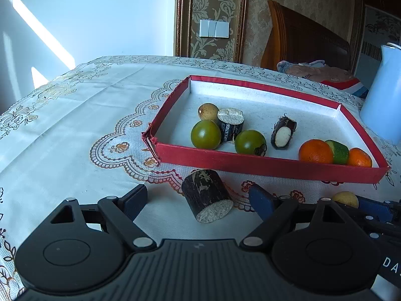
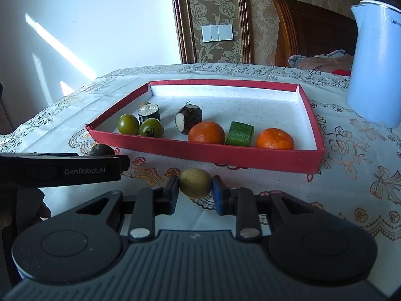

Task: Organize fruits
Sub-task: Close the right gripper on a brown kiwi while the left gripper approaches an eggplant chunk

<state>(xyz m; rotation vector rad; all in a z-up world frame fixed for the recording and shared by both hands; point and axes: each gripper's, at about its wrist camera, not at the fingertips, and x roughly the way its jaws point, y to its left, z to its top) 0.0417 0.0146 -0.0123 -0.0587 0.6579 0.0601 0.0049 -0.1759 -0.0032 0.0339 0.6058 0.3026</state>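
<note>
A red-rimmed tray [image 1: 263, 165] [image 2: 208, 154] on the table holds two green tomatoes [image 1: 206, 134], a dark sugarcane piece [image 1: 230, 124], a tan longan [image 1: 208, 111], a dark peeled piece [image 1: 283, 132], two oranges [image 1: 315, 151] and a green chunk [image 1: 339, 151]. A second dark sugarcane piece [image 1: 208, 195] lies on the cloth before the tray, between the fingers of my open left gripper [image 1: 198, 198]. My right gripper [image 2: 195, 184] is shut on a yellowish longan [image 2: 195, 183] [image 1: 345, 198] just in front of the tray.
A white electric kettle [image 2: 376, 60] [image 1: 383, 95] stands right of the tray. A wooden headboard and folded cloth lie behind the table. The left gripper's body [image 2: 62, 169] shows at the left of the right wrist view. The lace tablecloth [image 1: 75, 125] covers the table.
</note>
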